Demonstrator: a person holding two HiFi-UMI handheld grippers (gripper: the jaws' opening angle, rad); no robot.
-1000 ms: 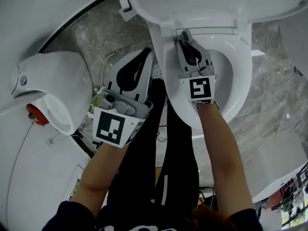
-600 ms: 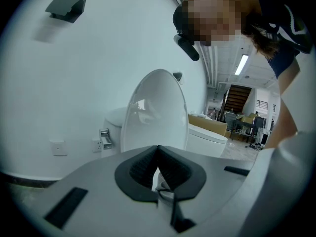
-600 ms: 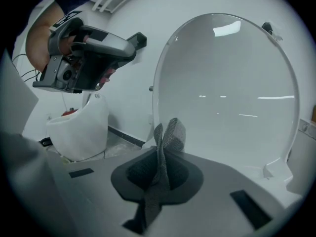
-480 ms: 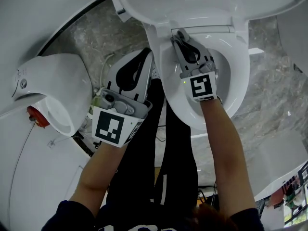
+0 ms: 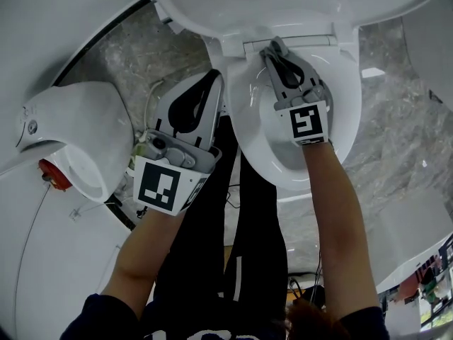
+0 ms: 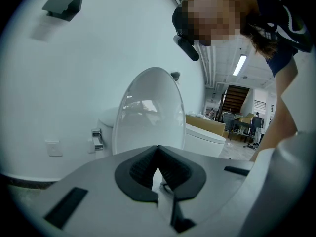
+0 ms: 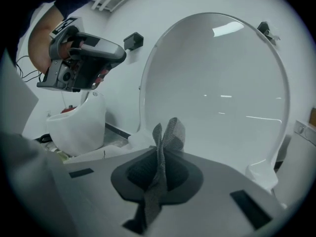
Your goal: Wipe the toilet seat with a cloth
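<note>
1. Head view: I am holding the right gripper (image 5: 274, 47) over the rear of the toilet seat (image 5: 253, 122), its tips lying close to the hinge, below the raised lid (image 5: 283, 6).
2. Right gripper view: its jaws are clenching a grey mesh cloth (image 7: 167, 137), which is sticking up between them in a fold and facing the upright lid. I cannot tell whether the cloth is touching the seat.
3. Left gripper view: the left gripper (image 6: 158, 152) is pressing its jaws together on nothing.
4. Head view: the left gripper is hanging beside the toilet's left side, apart from the seat, above the marbled floor (image 5: 134, 55).
</note>
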